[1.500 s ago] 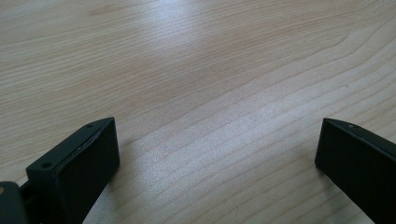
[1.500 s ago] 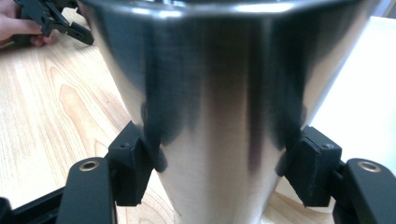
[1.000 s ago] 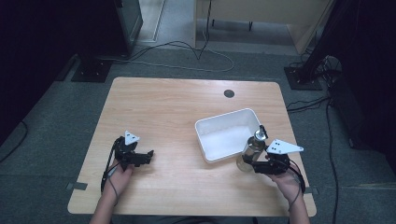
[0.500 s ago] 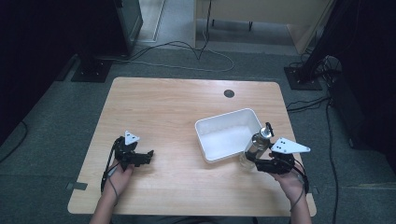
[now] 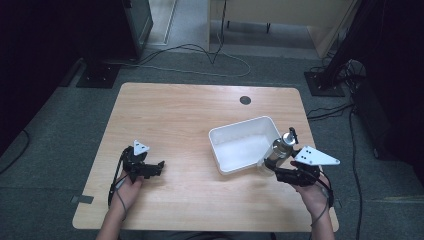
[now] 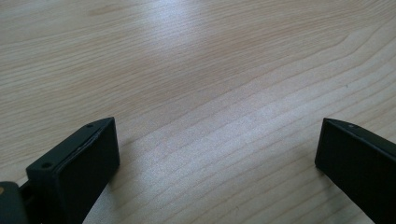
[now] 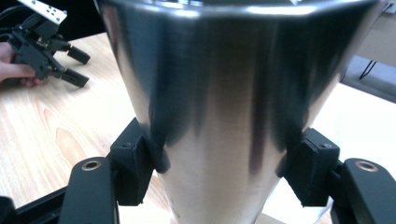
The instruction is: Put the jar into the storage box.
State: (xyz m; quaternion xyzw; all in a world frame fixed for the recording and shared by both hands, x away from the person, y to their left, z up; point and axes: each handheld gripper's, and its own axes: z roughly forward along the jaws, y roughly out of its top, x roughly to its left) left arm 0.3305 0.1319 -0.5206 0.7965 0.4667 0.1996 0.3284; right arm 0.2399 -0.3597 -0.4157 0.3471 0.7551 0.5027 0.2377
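Observation:
A shiny metal bottle (image 5: 280, 147) with a dark cap leans toward the right rim of the white bin (image 5: 220, 137). My right gripper (image 5: 276, 171) is shut on its lower body. In the right gripper view the steel bottle (image 7: 224, 102) looms close, with both pads (image 7: 135, 165) pressed against its sides. My left gripper (image 5: 159, 169) rests low on the table at the left, open, with nothing between its jaws. In the left gripper view its fingers (image 6: 79, 163) stand wide apart over bare wood (image 6: 210, 84).
The wooden table (image 5: 180, 115) has a round cable hole (image 5: 245, 100) near its far edge. Cables and dark stands lie on the floor beyond the table. The other hand with the left gripper (image 7: 51, 58) appears far off in the right gripper view.
My right gripper has lifted the bottle slightly and carried it a little right and nearer the bin's right corner. The left gripper has stayed put.

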